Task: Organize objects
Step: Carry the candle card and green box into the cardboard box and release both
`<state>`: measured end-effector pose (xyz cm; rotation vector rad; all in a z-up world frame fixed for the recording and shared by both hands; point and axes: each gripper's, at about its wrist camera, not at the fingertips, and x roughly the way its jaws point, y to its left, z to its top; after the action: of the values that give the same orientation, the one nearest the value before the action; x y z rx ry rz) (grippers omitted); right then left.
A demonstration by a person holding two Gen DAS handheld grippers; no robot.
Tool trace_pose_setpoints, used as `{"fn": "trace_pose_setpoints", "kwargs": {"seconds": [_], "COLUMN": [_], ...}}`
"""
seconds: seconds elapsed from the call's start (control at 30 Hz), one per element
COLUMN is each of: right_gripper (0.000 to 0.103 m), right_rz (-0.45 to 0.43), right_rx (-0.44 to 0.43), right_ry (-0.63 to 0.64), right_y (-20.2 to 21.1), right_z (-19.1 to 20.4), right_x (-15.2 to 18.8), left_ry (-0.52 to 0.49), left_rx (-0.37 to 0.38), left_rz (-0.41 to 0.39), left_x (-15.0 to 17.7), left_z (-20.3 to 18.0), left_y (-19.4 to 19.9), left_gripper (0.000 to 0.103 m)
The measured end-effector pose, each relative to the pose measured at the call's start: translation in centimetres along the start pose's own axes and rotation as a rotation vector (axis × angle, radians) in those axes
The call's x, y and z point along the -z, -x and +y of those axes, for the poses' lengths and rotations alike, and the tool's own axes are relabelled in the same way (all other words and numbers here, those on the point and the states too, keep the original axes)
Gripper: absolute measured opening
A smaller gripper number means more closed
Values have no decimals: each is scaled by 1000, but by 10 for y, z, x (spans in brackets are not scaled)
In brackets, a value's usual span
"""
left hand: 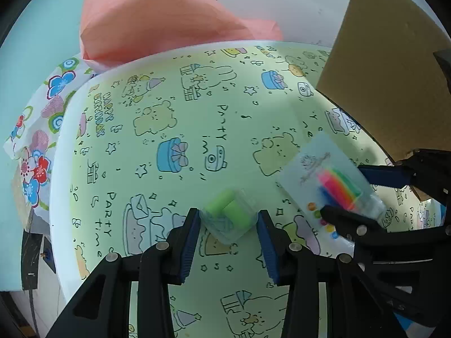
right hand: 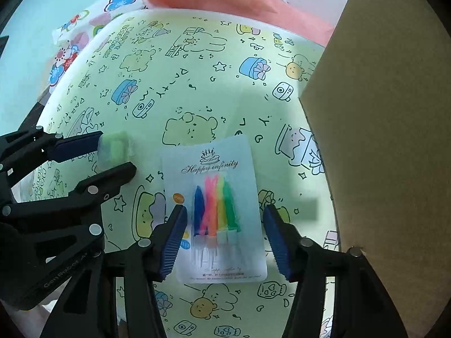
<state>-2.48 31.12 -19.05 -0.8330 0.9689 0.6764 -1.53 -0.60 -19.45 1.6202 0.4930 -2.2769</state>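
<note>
A small clear plastic box with green contents (left hand: 229, 215) lies on the green party-print paper (left hand: 197, 118). My left gripper (left hand: 229, 219) is open, its blue pads on either side of the box; whether they touch it is unclear. A pale blue card pack of coloured candles (right hand: 215, 211) lies flat to the right. My right gripper (right hand: 225, 219) is open and straddles the pack's lower half. The pack (left hand: 329, 180) and right gripper (left hand: 363, 194) also show in the left wrist view. The left gripper (right hand: 112, 152) and box (right hand: 115, 148) show in the right wrist view.
A brown cardboard box (right hand: 389, 112) stands at the right, close to the candle pack. Pink tissue paper (left hand: 157, 19) lies at the back. Floral-print paper (left hand: 42, 129) lies at the left edge, under the party paper.
</note>
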Motion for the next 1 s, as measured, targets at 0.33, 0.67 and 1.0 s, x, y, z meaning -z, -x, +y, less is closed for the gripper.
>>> {"fn": "trace_pose_setpoints", "kwargs": {"seconds": [0.33,0.67,1.0], "right_gripper": [49,49,49], "right_rz": [-3,-42,-68], "right_rx": [-31,-60,-55], "right_ry": [24,30,51], "right_y": [8,43,81], "right_z": [8,11,11], "right_x": [6,23,46], "left_ry": [33,-1,-62], "left_rx": [19,29,13], "left_rz": [13,-28,-54], "left_x": [4,26,21], "left_z": [-7,-28,-24], "left_y": [6,55,86], "left_gripper": [42,42,42]}}
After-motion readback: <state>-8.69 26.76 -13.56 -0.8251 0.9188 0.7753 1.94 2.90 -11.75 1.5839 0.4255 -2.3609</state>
